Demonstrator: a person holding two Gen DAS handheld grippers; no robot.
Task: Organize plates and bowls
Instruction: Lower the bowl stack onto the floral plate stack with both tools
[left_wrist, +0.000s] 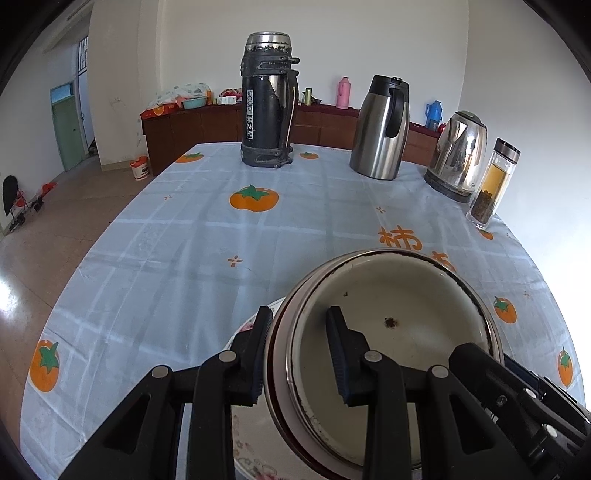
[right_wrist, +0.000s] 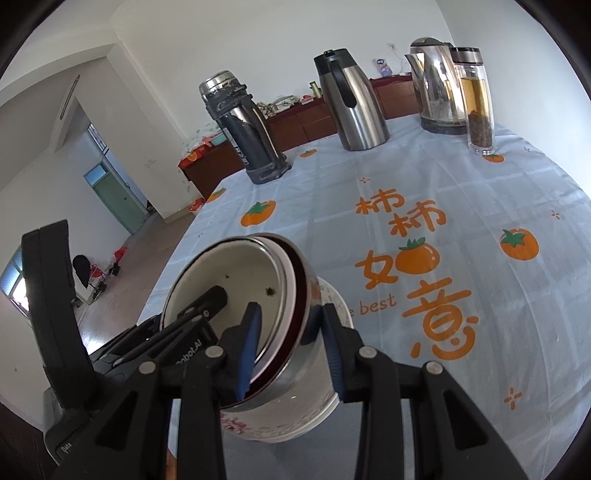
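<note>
A cream enamel bowl (left_wrist: 399, 332) with a dark chipped rim sits nested inside a steel bowl (left_wrist: 284, 332). Both tilt over a white floral dish (left_wrist: 255, 469) underneath. My left gripper (left_wrist: 299, 354) is shut on the nested bowls' left wall, one pad inside and one outside. From the opposite side, my right gripper (right_wrist: 291, 354) clamps the right wall of the same stack (right_wrist: 229, 280), above the floral dish (right_wrist: 288, 424). Each gripper shows in the other's view: the right gripper (left_wrist: 495, 358) and the left gripper (right_wrist: 184, 310). Whether the floral dish rests on the table I cannot tell.
A persimmon-print tablecloth (left_wrist: 207, 236) covers the table. At its far edge stand a black flask (left_wrist: 267, 99), a steel jug (left_wrist: 382, 129), an electric kettle (left_wrist: 458, 155) and a glass tea bottle (left_wrist: 493, 184). The table's left edge drops to a tiled floor (left_wrist: 55, 221).
</note>
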